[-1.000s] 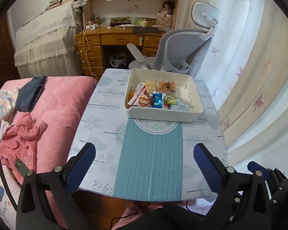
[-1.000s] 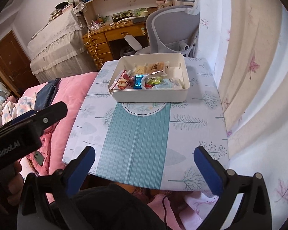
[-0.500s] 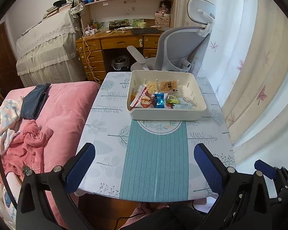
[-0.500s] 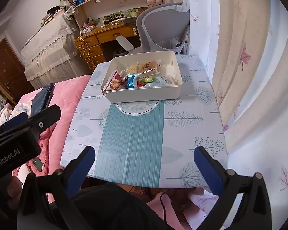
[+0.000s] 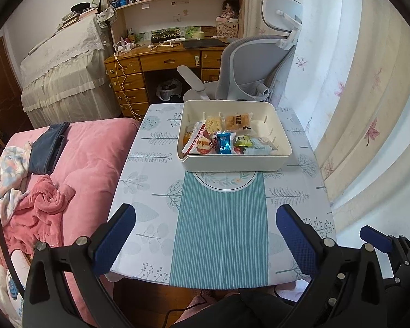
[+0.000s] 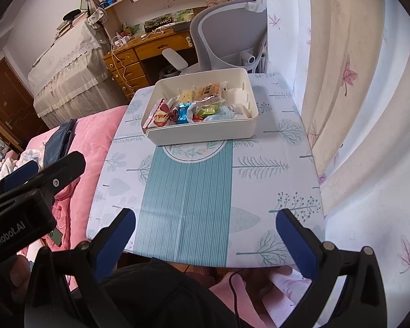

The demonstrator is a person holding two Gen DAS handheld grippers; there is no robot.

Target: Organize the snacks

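A white plastic bin [image 5: 233, 161] stands at the far middle of the table, also in the right wrist view [image 6: 205, 132]. It holds several wrapped snacks, among them a blue packet [image 5: 224, 142], a red and white packet [image 5: 198, 143] and an orange cracker pack [image 5: 238, 120]. My left gripper [image 5: 205, 231] is open and empty, above the table's near edge. My right gripper [image 6: 205, 232] is open and empty, also near the front edge. The left gripper's body [image 6: 27, 191] shows at the left of the right wrist view.
The table [image 5: 155, 196] has a tree-print cloth with a teal striped runner [image 5: 221, 224]. A pink bed [image 5: 68, 164] lies along the left. A grey office chair [image 5: 254, 65] and wooden desk [image 5: 164, 63] stand behind. Curtains [image 5: 355, 109] hang on the right.
Both grippers have drawn back and risen a little, so the table and bin sit slightly farther off. Both stay open and empty.
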